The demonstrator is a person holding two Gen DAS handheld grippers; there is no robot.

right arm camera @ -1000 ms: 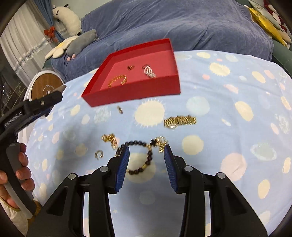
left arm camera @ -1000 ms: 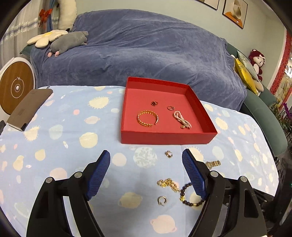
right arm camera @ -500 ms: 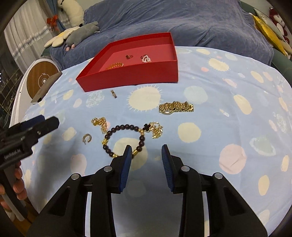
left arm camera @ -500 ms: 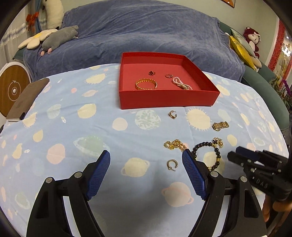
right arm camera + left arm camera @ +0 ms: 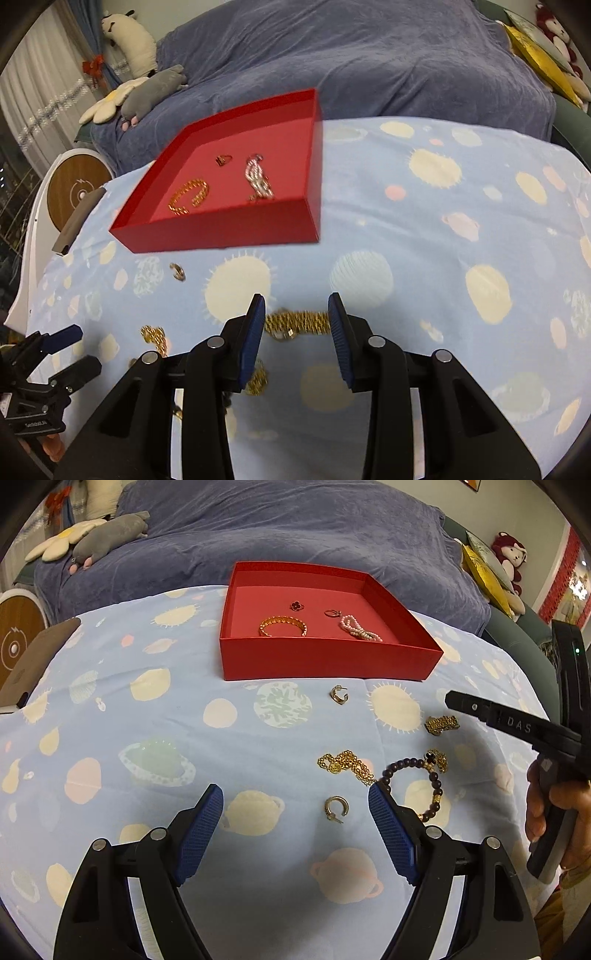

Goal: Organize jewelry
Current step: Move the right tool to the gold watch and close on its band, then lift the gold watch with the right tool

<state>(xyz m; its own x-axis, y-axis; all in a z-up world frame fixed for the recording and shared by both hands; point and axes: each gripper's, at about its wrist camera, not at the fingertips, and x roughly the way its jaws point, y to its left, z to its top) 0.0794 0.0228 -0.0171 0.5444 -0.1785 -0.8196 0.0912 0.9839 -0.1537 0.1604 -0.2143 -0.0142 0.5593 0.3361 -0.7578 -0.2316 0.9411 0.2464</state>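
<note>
the left gripper [image 5: 295,805] has two matt black plastic arms with cut-out windows, each ending in a blue finger [image 5: 201,834] whose inner face is finely ribbed. round silver screws sit at the joints of the arms. the right gripper [image 5: 297,325] is built the same way: black arms, blue ribbed pads, silver screw heads. seen from the side in the left wrist view, its black body carries raised letters reading "das", and a small green light shows on the black block behind it. a hand [image 5: 557,823] wraps a dark grey handle below it, with a bit of yellowish sleeve [image 5: 569,878] at the wrist.
</note>
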